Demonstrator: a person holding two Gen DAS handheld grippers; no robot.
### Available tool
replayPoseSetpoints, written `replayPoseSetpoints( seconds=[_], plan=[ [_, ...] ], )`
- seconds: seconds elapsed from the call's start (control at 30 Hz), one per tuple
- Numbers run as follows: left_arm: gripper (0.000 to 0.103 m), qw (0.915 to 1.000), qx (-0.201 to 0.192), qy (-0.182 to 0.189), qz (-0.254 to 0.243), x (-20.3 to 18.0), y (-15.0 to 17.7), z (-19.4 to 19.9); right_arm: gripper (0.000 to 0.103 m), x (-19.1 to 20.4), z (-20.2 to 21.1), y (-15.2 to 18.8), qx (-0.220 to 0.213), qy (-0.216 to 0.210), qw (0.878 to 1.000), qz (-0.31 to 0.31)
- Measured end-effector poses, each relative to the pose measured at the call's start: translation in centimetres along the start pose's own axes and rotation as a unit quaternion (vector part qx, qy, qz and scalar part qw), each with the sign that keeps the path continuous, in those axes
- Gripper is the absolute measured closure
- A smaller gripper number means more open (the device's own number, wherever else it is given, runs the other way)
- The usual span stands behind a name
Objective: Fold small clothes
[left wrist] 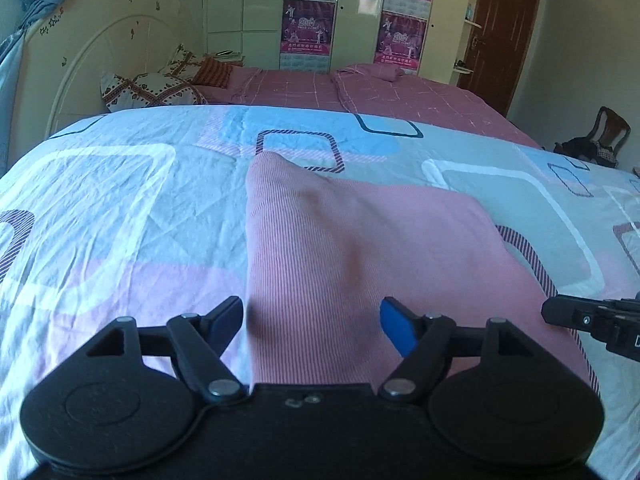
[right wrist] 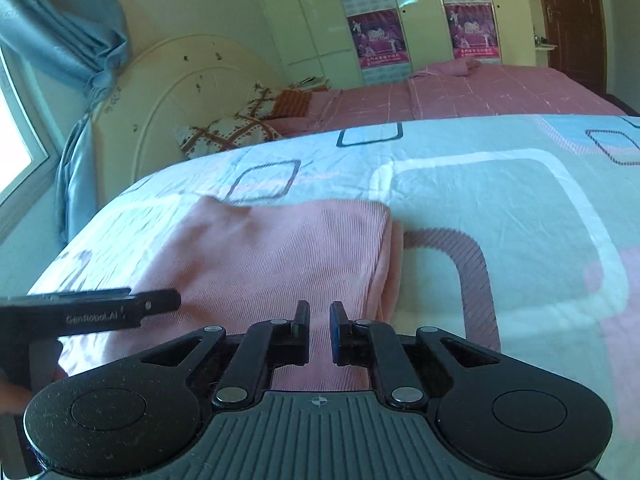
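Observation:
A pink ribbed garment [left wrist: 360, 248] lies folded flat on the patterned bedsheet [left wrist: 120, 208]. My left gripper [left wrist: 312, 324] is open, its fingers spread over the garment's near edge, nothing between them. In the right wrist view the same garment [right wrist: 272, 256] lies ahead with its folded edge on the right. My right gripper [right wrist: 319, 330] has its jaws nearly together with a narrow gap, above the garment's near edge, holding nothing. The right gripper shows at the right edge of the left view [left wrist: 592, 320]; the left gripper shows at the left of the right view [right wrist: 100, 310].
The sheet [right wrist: 500, 208] has blue, grey and pink squares. Behind it is a second bed with a pink cover [left wrist: 400, 92], pillows [left wrist: 152, 92], a cream headboard [left wrist: 100, 60], wardrobes with posters [left wrist: 308, 32], a door [left wrist: 504, 32] and a chair [left wrist: 600, 136].

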State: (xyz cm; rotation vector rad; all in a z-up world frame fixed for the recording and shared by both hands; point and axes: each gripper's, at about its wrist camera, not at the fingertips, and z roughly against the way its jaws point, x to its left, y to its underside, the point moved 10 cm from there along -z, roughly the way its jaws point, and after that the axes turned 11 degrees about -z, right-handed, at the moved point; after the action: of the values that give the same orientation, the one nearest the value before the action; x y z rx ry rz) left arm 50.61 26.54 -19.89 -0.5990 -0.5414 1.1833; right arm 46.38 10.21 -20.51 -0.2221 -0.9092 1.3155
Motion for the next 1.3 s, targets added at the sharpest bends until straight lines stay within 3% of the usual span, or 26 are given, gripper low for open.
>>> replayPoseSetpoints(
  seconds=[0.13, 0.2, 0.47, 0.6, 0.83, 1.1, 1.23, 1.3],
  plan=[
    [0.020, 0.9999, 0.007, 0.001, -0.008, -1.5, 2.4, 0.9, 0.093, -1.2, 1.0, 3.2, 0.003, 0.041, 0.999, 0.027],
    [0.017, 1.0000, 0.010, 0.001, -0.001, -1.7, 3.0, 0.5, 0.093, -2.9, 0.0, 4.5, 0.018, 0.064, 0.998, 0.007],
    [0.001, 0.9995, 0.022, -0.008, 0.020, -1.6, 3.3, 0.8, 0.093, -4.1, -1.2, 4.9, 0.018, 0.059, 0.997, -0.048],
    [0.001, 0.9987, 0.039, -0.021, 0.025, -1.8, 3.7, 0.8, 0.093, -4.3, -1.0, 4.9, 0.020, 0.054, 0.997, -0.054],
    [0.001, 0.9926, 0.071, -0.055, 0.081, -1.8, 4.9, 1.7, 0.090, -4.1, -0.6, 5.5, 0.024, 0.055, 0.997, -0.048],
    [0.001, 0.9901, 0.071, -0.111, 0.049, -3.2, 6.4, 3.5, 0.076, -3.4, 0.2, 7.1, 0.010, 0.090, 0.996, -0.001],
    [0.001, 0.9878, 0.084, -0.124, 0.042, -3.5, 6.6, 3.9, 0.066, -4.0, 0.0, 7.0, 0.026, 0.096, 0.995, -0.019],
    [0.001, 0.9874, 0.093, -0.117, 0.053, -3.6, 6.8, 4.1, 0.051, -4.1, 0.3, 7.0, 0.031, 0.101, 0.994, -0.025]
  ],
)
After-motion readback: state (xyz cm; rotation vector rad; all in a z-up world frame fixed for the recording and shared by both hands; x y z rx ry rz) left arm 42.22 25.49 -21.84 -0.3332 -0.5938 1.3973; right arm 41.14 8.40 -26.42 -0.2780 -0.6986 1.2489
